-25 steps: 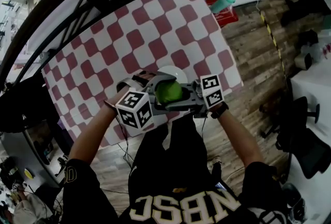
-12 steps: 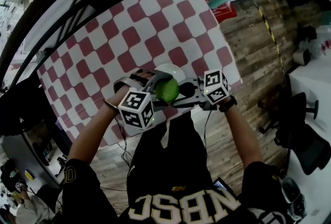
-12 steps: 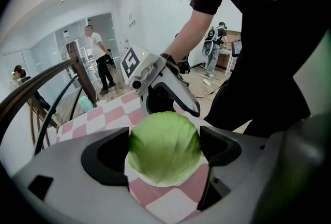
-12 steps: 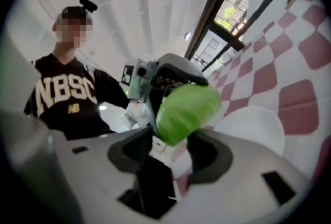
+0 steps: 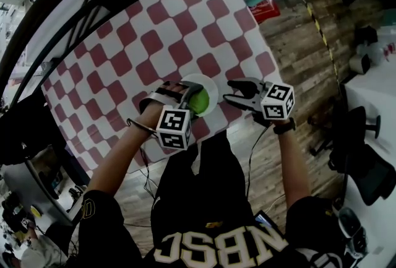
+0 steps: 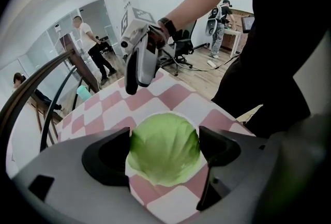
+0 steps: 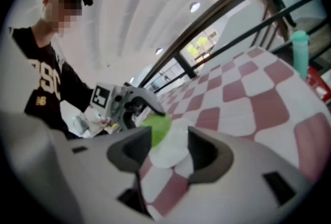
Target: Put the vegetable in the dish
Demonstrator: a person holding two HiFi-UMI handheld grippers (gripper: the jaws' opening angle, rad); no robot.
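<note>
Right tool (image 5: 228, 90), jaws opening, now clear of cabbage (image 5: 198, 100), beside dish (image 5: 208, 80) rim

Place: open office or lab workspace
Seating: black office chairs (image 5: 365, 130) right of the right tool (image 5: 230, 91)
Floor: wood planks (image 5: 297, 44) beyond it
Background: people (image 6: 88, 44) standing past the checkered desk (image 5: 154, 31)

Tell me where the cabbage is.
Head view, centre: the cabbage sits between the closing jaws of the left gripper, over the white dish near the front edge of the checkered table.
</note>
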